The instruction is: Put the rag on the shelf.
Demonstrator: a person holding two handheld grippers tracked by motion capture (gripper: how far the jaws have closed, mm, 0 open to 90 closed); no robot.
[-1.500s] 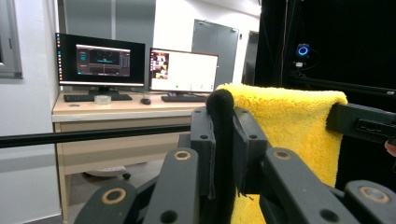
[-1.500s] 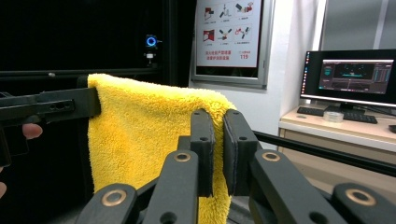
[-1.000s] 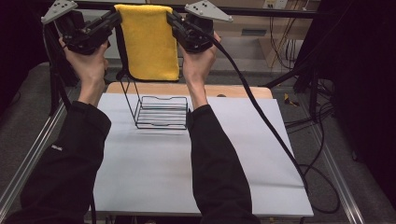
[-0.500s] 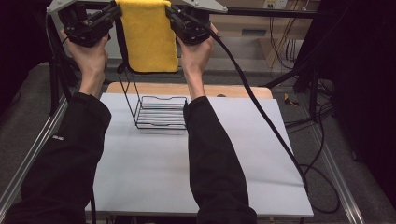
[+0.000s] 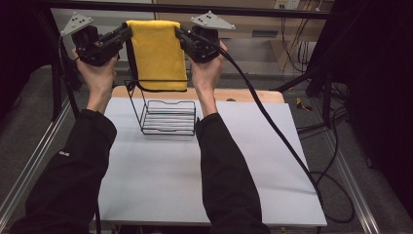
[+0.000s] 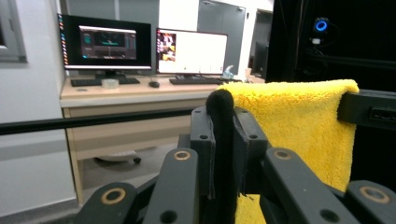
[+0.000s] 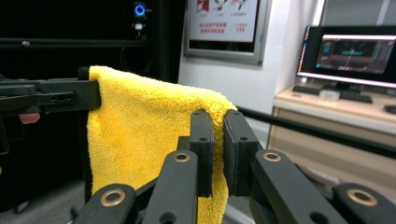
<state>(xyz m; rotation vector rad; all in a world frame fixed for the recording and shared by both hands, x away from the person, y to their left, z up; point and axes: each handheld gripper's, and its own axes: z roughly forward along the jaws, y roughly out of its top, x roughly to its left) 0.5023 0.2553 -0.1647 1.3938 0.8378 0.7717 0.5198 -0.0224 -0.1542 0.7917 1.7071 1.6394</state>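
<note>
Yellow towel [image 5: 157, 53], lower hem behind wire rack [image 5: 168, 114] rim.

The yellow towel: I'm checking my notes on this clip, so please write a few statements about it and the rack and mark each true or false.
1. Both grippers are shut on the towel. True: the left gripper pinches its left top corner and the right gripper its right top corner.
2. The towel lies flat on the table. False: it hangs in the air between the grippers.
3. A black wire rack stands on the table under the towel. True.
4. The towel is blue. False: it is yellow, with a dark edge.
5. The rack holds plates. False: nothing is in it.
</note>
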